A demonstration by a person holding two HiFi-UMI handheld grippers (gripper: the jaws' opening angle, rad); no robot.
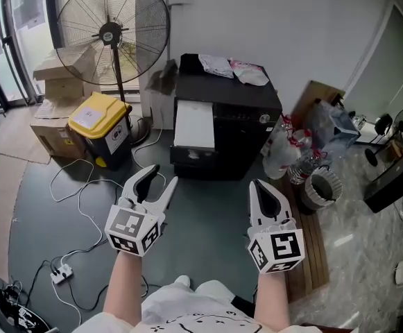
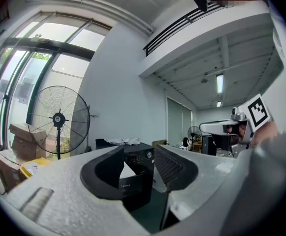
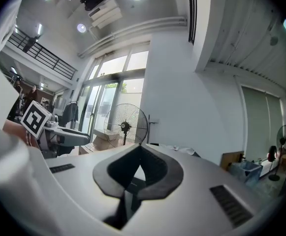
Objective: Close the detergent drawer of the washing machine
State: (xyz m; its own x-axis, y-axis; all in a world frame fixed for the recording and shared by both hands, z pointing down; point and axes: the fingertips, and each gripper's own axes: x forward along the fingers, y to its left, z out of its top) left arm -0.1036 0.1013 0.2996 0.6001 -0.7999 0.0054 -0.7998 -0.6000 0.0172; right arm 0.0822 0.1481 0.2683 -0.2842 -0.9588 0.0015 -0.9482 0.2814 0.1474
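The black washing machine (image 1: 239, 127) stands on the floor a good way ahead, with a white panel (image 1: 194, 125) on its left front face and crumpled cloth (image 1: 232, 68) on top. I cannot make out the detergent drawer from here. My left gripper (image 1: 163, 175) is held level, open, with nothing between its fingers. In the left gripper view the washing machine (image 2: 139, 168) shows through the gap of the left gripper (image 2: 139, 154). My right gripper (image 1: 258, 184) is beside it, shut and empty. In its own view the right gripper (image 3: 141, 149) has its tips touching. Both are well short of the machine.
A large standing fan (image 1: 113, 30) is behind and left of the machine, with a yellow-lidded bin (image 1: 104, 127) and cardboard boxes (image 1: 55, 75) nearby. Cables and a power strip (image 1: 61, 275) lie on the floor at left. Plastic bottles (image 1: 291, 151) and a wire basket (image 1: 320, 187) crowd the right.
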